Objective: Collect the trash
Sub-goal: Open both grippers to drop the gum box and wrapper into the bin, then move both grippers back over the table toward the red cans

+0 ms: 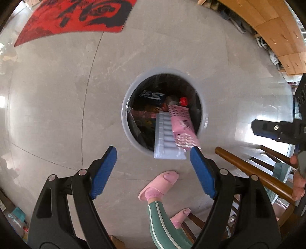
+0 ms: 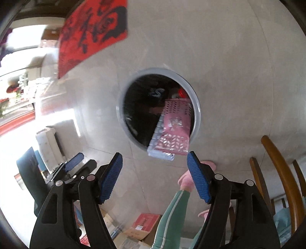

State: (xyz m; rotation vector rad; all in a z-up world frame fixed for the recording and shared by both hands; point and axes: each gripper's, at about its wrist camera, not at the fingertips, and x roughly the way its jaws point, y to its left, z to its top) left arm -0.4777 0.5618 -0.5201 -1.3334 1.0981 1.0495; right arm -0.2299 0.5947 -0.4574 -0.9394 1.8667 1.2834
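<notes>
A round grey trash bin (image 1: 125,116) stands on the floor, seen from above, with wrappers and a red cap inside. A pink packet (image 1: 182,124) and a white ridged plastic tray (image 1: 167,138) are in mid-air over its near rim, blurred. My left gripper (image 1: 153,168) is open and empty above the bin's near side. In the right wrist view the bin (image 2: 197,107), the pink packet (image 2: 176,126) and the tray (image 2: 159,134) show too. My right gripper (image 2: 155,172) is open and empty.
A red mat with black pattern (image 1: 76,17) lies on the grey floor beyond the bin. A wooden chair (image 1: 254,172) stands at the right. The person's pink slippers (image 1: 160,184) are just below the bin. Cardboard boxes (image 2: 143,224) sit near the feet.
</notes>
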